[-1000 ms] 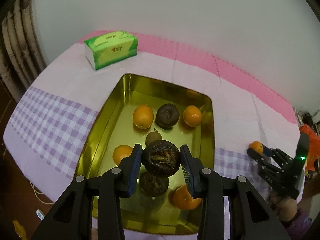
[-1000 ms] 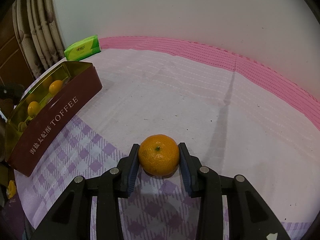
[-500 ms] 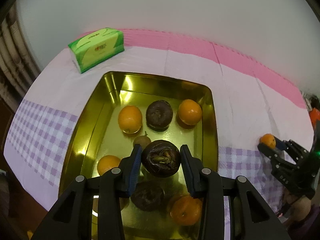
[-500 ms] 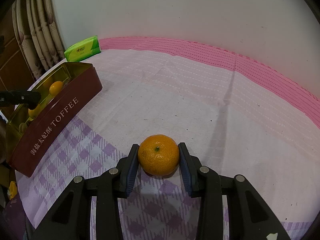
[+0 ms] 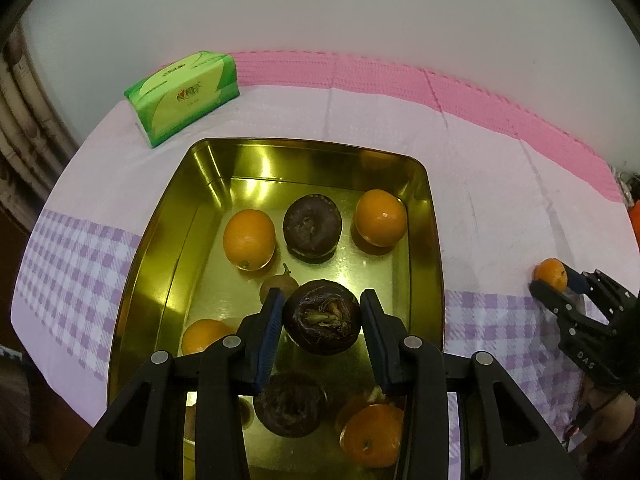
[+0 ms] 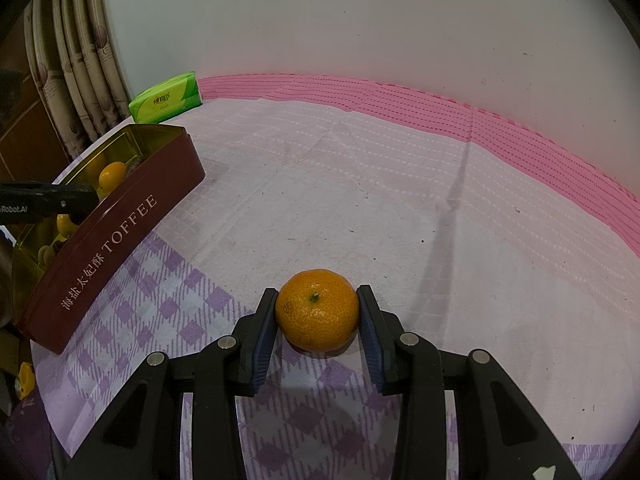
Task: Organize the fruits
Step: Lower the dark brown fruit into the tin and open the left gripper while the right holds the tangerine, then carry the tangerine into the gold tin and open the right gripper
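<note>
Five oranges: four in the gold tin point(image 5: 424, 216) and one point(image 6: 317, 316) on the cloth. Three dark round fruits, one small brown fruit point(image 5: 276, 286), one tissue pack point(image 5: 182, 96).

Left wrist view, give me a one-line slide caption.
Left gripper holds a dark fruit above the gold tin of oranges.

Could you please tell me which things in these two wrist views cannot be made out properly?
- Left wrist view: the small brown fruit is partly behind the left tool, so its kind is unclear.
- Left wrist view: whether the dark fruit is held clear of the tin floor; the camera looks straight down.
- Right wrist view: most fruit inside the tin is hidden by its maroon wall.
- Right wrist view: whether the mandarin in the right tool touches the cloth.
</note>
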Available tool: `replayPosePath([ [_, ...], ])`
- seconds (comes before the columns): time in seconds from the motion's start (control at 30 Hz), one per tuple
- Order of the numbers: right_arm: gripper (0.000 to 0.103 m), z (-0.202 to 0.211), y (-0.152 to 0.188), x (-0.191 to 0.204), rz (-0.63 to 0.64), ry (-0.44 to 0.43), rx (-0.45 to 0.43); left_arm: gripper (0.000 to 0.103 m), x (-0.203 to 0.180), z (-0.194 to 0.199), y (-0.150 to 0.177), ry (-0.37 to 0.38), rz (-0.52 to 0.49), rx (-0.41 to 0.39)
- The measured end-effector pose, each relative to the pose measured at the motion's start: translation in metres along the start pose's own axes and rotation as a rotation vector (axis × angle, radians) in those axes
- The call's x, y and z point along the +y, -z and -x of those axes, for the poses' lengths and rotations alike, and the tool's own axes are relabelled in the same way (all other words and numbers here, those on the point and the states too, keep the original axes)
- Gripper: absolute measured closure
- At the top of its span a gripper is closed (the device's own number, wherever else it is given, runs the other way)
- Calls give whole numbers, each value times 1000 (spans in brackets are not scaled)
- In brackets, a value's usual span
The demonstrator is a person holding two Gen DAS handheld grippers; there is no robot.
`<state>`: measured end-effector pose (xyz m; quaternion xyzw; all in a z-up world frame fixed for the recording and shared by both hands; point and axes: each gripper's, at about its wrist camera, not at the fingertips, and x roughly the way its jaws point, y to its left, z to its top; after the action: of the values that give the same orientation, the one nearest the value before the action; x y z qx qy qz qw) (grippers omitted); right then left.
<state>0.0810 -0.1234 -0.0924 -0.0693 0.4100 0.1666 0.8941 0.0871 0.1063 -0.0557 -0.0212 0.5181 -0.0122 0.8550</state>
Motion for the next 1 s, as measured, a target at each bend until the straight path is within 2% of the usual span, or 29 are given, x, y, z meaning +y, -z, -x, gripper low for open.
replayPosePath([
  [0.33, 67, 0, 0, 0, 0, 0, 0, 61, -7, 4, 0, -36, -41, -20],
  [0.5, 67, 0, -1, 0, 1, 1, 1, 57, -4, 18, 2, -68, -30, -23],
  [0.77, 67, 1, 0, 3, 7, 11, 10, 30, 3, 68, 7, -130, 13, -104],
  [1.0, 68, 10, 8, 7, -19, -16, 25, 23, 10, 103, 28, -132, 65, -123],
])
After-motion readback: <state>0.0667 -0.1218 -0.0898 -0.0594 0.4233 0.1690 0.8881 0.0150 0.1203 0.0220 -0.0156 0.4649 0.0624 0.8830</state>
